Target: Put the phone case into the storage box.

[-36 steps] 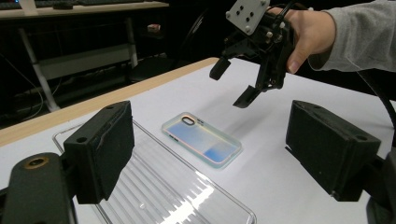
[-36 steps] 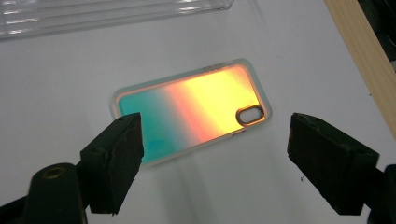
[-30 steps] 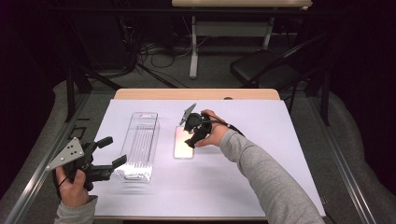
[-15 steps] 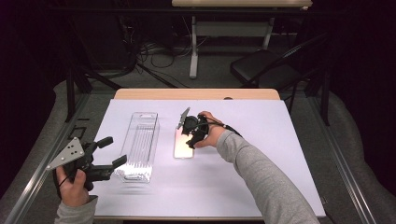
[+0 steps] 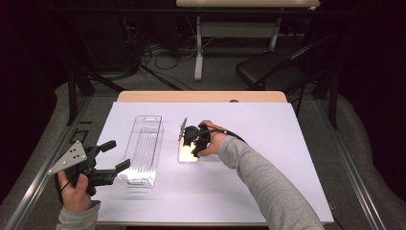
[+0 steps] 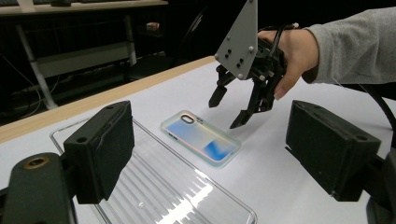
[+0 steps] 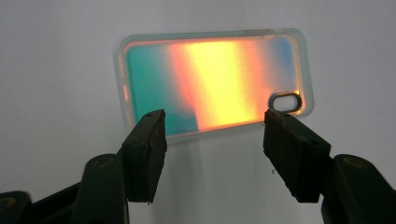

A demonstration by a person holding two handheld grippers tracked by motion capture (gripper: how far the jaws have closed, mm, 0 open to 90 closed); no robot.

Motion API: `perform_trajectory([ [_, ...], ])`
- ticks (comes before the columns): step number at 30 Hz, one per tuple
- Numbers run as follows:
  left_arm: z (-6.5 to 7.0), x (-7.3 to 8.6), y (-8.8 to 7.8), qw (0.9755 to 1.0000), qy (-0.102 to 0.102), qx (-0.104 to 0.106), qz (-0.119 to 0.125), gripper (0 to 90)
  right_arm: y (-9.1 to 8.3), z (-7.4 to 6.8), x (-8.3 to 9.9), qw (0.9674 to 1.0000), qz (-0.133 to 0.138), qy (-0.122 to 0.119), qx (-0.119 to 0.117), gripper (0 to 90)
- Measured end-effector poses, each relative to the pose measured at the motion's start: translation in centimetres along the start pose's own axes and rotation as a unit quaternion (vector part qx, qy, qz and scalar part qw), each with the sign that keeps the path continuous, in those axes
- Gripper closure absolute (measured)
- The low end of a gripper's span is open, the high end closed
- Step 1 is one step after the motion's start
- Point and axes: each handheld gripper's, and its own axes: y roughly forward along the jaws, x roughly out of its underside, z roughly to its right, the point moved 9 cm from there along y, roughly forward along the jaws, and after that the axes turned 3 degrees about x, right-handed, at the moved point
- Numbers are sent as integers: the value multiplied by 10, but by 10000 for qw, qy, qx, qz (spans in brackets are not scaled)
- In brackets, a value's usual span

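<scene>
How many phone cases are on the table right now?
1. The iridescent phone case lies flat on the white table cover, just right of the clear plastic tray, under the right gripper. None seen in the tray.

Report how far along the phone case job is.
Done: nothing yet; the phone case lies flat on the table beside the clear tray. In hand: the right tool hovers over the case, its jaws just closing, not gripping. The left tool waits open by the tray. Left: grasping and moving the case.
</scene>
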Motion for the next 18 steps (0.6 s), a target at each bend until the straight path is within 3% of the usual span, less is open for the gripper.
perform_trajectory([
  [11,-1,0,-1,10000,-23,1,14,156,9,-13,-7,9993,-205,-317,-77,429],
  [18,-1,1,-1,10000,-36,15,1,156,14,-20,-8,9987,-312,-359,-171,480],
])
